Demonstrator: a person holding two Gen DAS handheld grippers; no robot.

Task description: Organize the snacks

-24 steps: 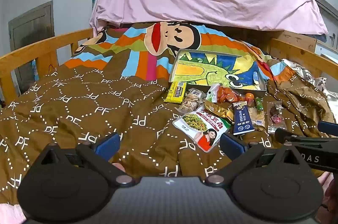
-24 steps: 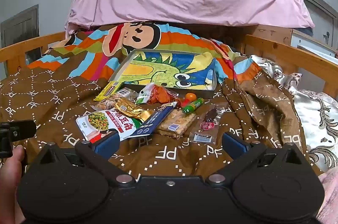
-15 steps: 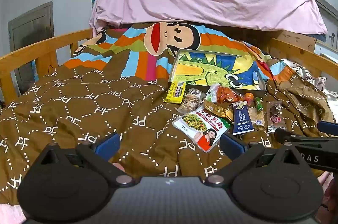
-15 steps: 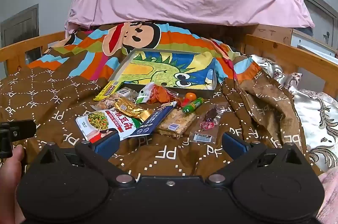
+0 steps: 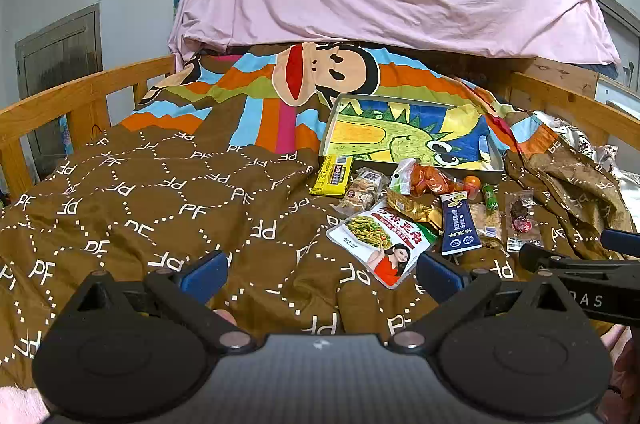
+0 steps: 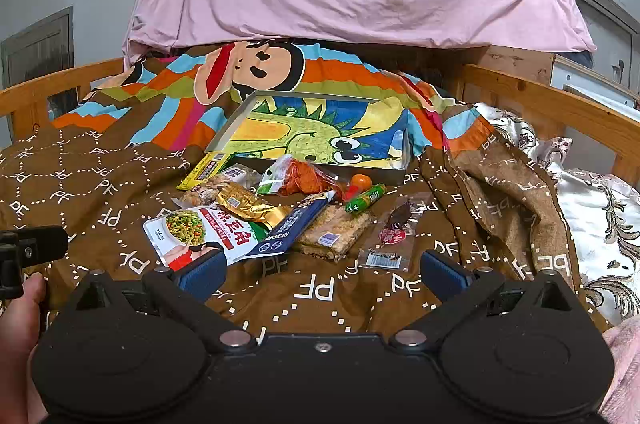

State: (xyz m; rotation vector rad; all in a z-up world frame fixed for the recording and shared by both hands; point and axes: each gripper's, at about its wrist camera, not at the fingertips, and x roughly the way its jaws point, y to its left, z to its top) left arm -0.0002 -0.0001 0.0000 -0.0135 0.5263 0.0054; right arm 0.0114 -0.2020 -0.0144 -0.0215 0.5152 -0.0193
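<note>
Right wrist view shows the snacks [image 6: 280, 212] heaped loosely on the brown bedspread [image 6: 100, 184], just in front of the dinosaur-printed tray [image 6: 396, 176], which holds nothing visible. Judging by that, the sorting has not begun: every packet lies outside the tray and all of it is left to do.

The big green-bean pouch [image 6: 200, 232] sits nearest, its long axis running across the view from near-left to far-right, the printed figure at its near end. The dark blue sachet [image 6: 292, 228] overlaps it and slants from near-left up to far-right, its top toward the tray. The gold wrapper [image 6: 248, 204] lies on the pouch's far edge; the cracker bar [image 6: 332, 232] rests just right of the sachet, slanting the same way. The clear dried-meat packet [image 6: 392, 236] lies a little apart on the right, pointing toward the tray. The yellow bar [image 5: 334, 176], the orange-filled bag [image 5: 424, 180], a small orange ball [image 6: 360, 182] and a green stick [image 6: 366, 199] lie along the tray's near wall.

The right tongs [image 6: 322, 270] stand spread wide and empty, short of the pile. The left tongs [image 5: 320, 270] are equally wide, empty, over bare bedspread left of the pouch.
</note>
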